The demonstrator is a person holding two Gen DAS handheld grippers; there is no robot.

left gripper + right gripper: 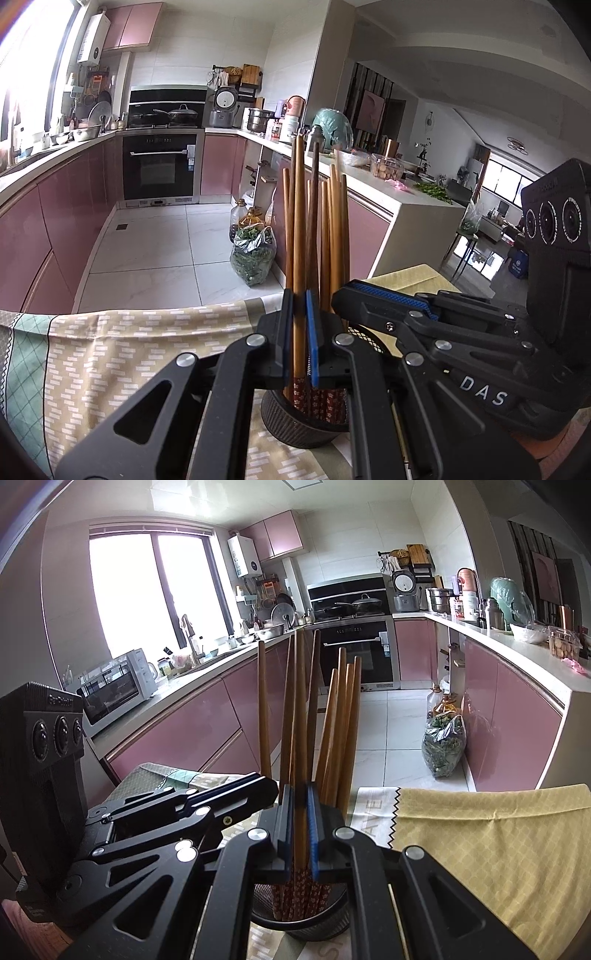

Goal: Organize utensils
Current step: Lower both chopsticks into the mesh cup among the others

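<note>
While both grippers sit at the same holder, each is clamped on a chopstick. Left gripper (300, 332): jaws narrow, blue pads pressed on either side of one wooden chopstick (300, 229), gripped low on the shaft, just above the holder's rim. Right gripper (301, 823): same posture, pads closed on a single chopstick (300, 716) at about the same level. Each gripper shows in the other's view, lying just beside it, so the two work close together over the holder.

Chopstick bundle (325, 229) stands upright in a dark mesh holder (295, 424), patterned red ends down, plain tapered ends up and fanned apart. Gripping low, near the rim, probably keeps each stick from swinging; holding one stick per gripper suggests they are being seated or drawn one at a time rather than as a bunch. Which of the two I cannot tell.

Holder stands on a table under a patterned cloth (129, 350); a yellow cloth (498, 849) lies to its right. Beyond the table edge: tiled floor, a bag of greens (253, 254) by the counter, pink cabinets, oven at the far wall.

Judgement: task well along, since most sticks already stand in the holder. Risk: tipping the light holder if either stick is pulled sideways.
</note>
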